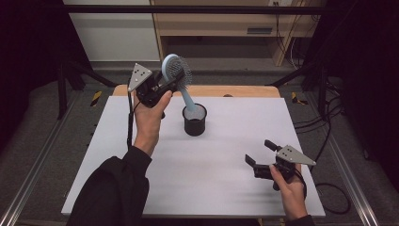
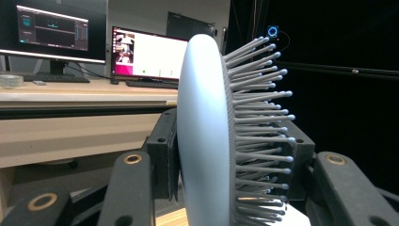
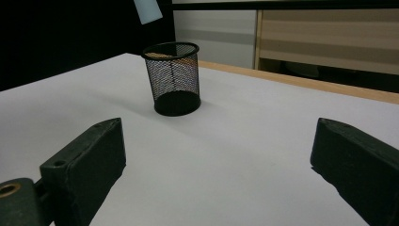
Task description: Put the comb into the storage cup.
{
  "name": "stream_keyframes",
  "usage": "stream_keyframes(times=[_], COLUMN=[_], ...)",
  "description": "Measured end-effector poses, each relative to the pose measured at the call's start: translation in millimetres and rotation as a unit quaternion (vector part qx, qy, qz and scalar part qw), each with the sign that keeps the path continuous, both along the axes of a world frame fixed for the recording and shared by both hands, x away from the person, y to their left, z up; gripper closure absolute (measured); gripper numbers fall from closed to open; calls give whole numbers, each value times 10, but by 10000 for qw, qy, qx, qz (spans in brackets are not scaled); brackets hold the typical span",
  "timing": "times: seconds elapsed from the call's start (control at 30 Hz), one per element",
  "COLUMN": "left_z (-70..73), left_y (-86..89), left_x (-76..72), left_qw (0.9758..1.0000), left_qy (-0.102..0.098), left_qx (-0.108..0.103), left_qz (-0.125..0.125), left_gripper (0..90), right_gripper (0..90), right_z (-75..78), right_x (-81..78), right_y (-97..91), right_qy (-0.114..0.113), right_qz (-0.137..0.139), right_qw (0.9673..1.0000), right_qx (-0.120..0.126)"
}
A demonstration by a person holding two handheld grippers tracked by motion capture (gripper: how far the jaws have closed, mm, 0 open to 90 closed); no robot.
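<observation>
A light blue hairbrush [image 1: 175,69] with grey bristles is held up over the far left of the white table [image 1: 221,188]. My left gripper [image 1: 170,84] is shut on the brush's head [image 2: 207,141], one jaw against its smooth back and the other in the bristles. Its handle slants down toward the mouth of a black mesh cup [image 1: 194,121], and the handle's end [image 3: 147,10] hangs above the cup [image 3: 173,80]. My right gripper [image 1: 259,151] rests low near the table's front right. Nothing lies between its open jaws [image 3: 219,141], which point at the cup.
A wooden cabinet [image 1: 221,23] stands behind the table, whose far edge is bare wood. Metal rails [image 1: 28,183] run along both sides and cables [image 1: 329,136] trail on the floor at the right. Monitors [image 2: 146,56] on a desk appear behind the brush.
</observation>
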State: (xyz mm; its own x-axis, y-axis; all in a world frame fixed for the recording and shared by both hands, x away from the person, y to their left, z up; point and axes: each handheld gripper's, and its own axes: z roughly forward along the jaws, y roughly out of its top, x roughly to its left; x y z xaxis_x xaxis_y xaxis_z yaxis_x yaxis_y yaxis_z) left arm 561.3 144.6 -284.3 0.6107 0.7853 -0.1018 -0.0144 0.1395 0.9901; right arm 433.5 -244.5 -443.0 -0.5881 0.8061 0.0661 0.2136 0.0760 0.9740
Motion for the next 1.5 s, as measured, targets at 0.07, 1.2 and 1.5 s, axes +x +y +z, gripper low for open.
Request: stream_keyframes(times=[0.07,1.2,1.5], left_z=[-12,-258,-356], left_y=[-5,-122,-239], left_x=[7,174,251], left_qw=[10000,9996,9992], left_qy=[23,278,382], left_qx=[-12,11,142], left_qz=[2,-56,-54], left_gripper=[510,503,504], right_gripper=[33,33,33], right_z=[2,2,-4], right_x=[-2,-23,-39], right_y=[5,19,51], right_qy=[-5,-126,-111], right_qz=[5,148,216], right_qw=[10000,9998,9996], right_qx=[-6,-68,-113])
